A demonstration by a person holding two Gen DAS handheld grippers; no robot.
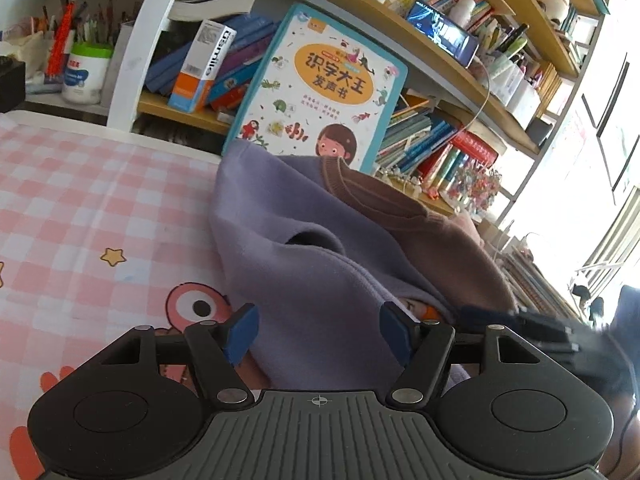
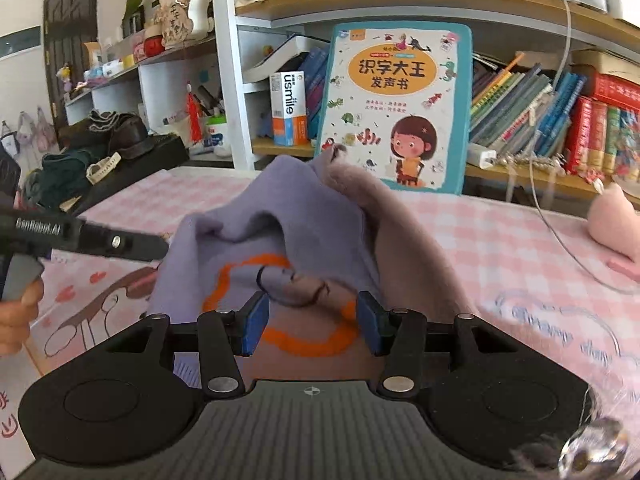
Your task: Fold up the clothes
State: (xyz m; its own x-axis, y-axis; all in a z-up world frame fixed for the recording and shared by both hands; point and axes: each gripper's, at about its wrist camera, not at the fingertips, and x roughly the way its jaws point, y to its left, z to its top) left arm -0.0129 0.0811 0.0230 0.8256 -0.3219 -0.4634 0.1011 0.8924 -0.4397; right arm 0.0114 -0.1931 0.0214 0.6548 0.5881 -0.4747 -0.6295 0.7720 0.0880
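Sweatshirt (image 2: 304,236) — lilac fleece with a brownish ribbed collar (image 1: 372,196) and an orange outline print (image 2: 280,320) — lies humped on the pink checked tablecloth (image 1: 80,200), its far edge bunched up just in front of the children's picture book (image 2: 396,108) leaning on the bookshelf. Your left gripper (image 1: 318,336) stands wide, its blue pads either side of a fleece fold but not pressing it. Your right gripper (image 2: 312,326) is parted too, more narrowly, low over the printed panel with nothing pinched. Neither tool has hold of cloth right now.

For the next fold, pick clean edges rather than the middle of the heap — judging by the ridge, a grab there would likely drag several layers. Take one layer near each side, lift evenly, and keep the hem clear of the book and the white charging cable (image 2: 560,224) to the right.
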